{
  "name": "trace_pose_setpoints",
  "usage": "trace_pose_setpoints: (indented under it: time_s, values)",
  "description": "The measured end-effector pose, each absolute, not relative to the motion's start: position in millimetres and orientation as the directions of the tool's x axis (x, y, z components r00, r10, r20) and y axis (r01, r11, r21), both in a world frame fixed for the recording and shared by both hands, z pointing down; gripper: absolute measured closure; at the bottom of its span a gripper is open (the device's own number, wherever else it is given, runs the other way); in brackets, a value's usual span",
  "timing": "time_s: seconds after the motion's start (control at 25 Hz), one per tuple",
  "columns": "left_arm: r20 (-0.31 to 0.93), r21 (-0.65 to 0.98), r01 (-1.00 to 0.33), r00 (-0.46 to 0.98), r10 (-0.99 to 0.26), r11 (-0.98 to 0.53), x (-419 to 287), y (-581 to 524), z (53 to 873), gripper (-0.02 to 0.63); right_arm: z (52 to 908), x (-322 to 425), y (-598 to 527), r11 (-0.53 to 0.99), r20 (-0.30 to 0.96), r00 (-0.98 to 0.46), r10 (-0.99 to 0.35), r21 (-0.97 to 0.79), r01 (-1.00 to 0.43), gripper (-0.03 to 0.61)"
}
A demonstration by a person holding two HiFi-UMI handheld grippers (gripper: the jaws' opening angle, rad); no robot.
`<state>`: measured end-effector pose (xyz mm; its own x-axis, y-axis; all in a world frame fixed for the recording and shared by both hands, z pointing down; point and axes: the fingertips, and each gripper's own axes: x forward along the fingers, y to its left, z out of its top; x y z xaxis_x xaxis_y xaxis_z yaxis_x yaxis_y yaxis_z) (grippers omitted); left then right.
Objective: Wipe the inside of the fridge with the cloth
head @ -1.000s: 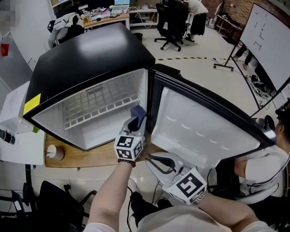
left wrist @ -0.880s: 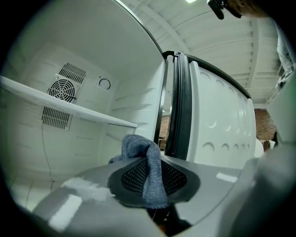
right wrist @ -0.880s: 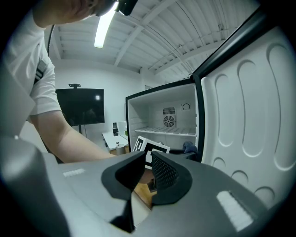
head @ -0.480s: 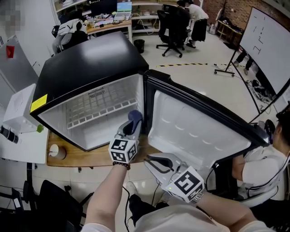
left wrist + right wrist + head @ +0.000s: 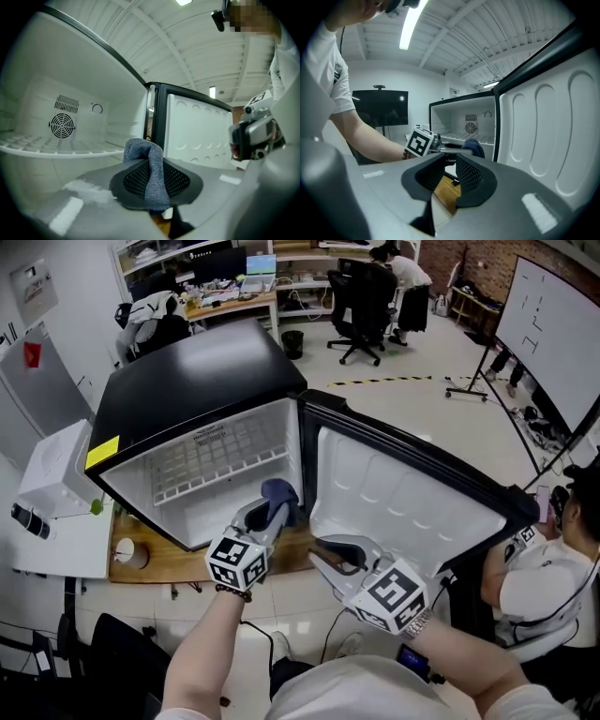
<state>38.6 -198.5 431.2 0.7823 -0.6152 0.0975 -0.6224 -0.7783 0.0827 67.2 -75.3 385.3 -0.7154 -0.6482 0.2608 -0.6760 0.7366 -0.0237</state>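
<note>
Cloth [image 5: 280,491] – blue-grey, pinched in L gripper [image 5: 273,506], jaws clamped on it. In the left gripper view the cloth [image 5: 150,174] runs down betw the two mesh pads of the L gripper [image 5: 150,185] and bunches over the top of them

Pos: cloth sits at the fridge [image 5: 192,376] mouth, lower right corner of the opening, just beside the hinge-side wall edge. Can't tell if it touches wall or floor

Edges around it:
- wire shelf [image 5: 217,459] spans the cavity above and to the left of the cloth; its front lip is a bit higher than the cloth
- black frame edge + hinge line right next to the cloth on the right
- front sill of the cavity directly under the L gripper

Room to move: cavity under the shelf is bare white, open to the left and back toward the fan grille [image 5: 61,125] on the rear wall. Space above the shelf also bare

Door [image 5: 403,507] swung wide to the right, moulded inner liner facing up/out

R gripper [image 5: 325,555] – outside the fridge, low in front of the door's inner face, near the L gripper but apart from it. Jaws have just been opening, now a narrow slit, nothing betw them; the right gripper view shows only wood through the gap of the R gripper [image 5: 445,177]

Fridge stands on a wooden board [image 5: 173,561]; white box [image 5: 58,468] just beside its left side
</note>
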Motion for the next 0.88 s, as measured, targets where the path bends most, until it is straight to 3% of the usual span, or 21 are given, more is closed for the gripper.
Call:
trace_pose_setpoints:
  time_s: [0.2,0.52,0.68,0.88]
  values:
    - [0.080,0.086,-0.450,0.892,-0.444,-0.889,31,-164,401,0.548,380,63,-85,0.718,0.280,-0.690,-0.668,-0.002,-0.696,0.422]
    - [0.089,0.143,-0.083,0.993,-0.071,-0.986,13,-117,370,0.546,375,43,-94,0.763,0.310,-0.724,-0.617,0.009,-0.646,0.264]
    - [0.098,0.188,0.098,0.988,0.118,-0.977,10,-94,359,0.546,374,32,-88,0.805,0.339,-0.754,-0.563,0.022,-0.592,0.224]
    - [0.135,0.198,0.254,0.950,0.283,-0.947,12,-69,355,0.546,378,13,-76,0.859,0.389,-0.788,-0.478,0.020,-0.511,0.218]
